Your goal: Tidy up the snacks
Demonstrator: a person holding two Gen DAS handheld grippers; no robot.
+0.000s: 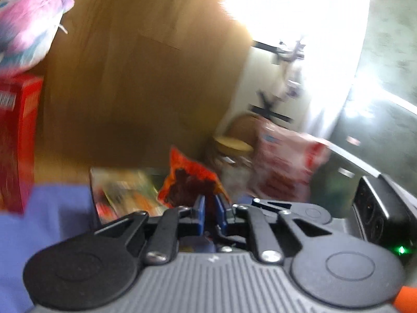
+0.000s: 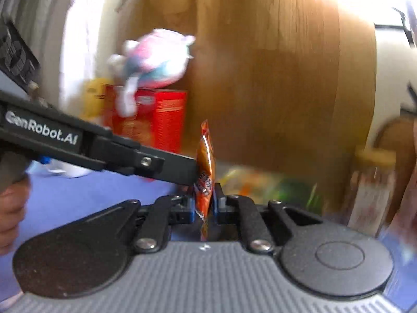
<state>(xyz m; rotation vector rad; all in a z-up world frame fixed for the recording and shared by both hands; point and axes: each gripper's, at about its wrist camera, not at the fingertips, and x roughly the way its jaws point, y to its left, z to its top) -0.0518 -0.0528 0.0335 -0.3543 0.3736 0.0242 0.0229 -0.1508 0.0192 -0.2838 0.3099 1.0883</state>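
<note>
White lettering "GenRobot.AI" along the side of the black left gripper [image 2: 194,173] arm, left of the orange snack packet [image 2: 206,161], print on that packet and on the red box [image 2: 156,120] behind it too blurred to read

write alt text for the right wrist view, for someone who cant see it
An orange snack packet stands on edge between the blue pads of the right gripper, while the left gripper reaches in from the left to pinch it too. Behind, blurred, a pink and blue plush toy sits on a red box beside a large cardboard box.
</note>
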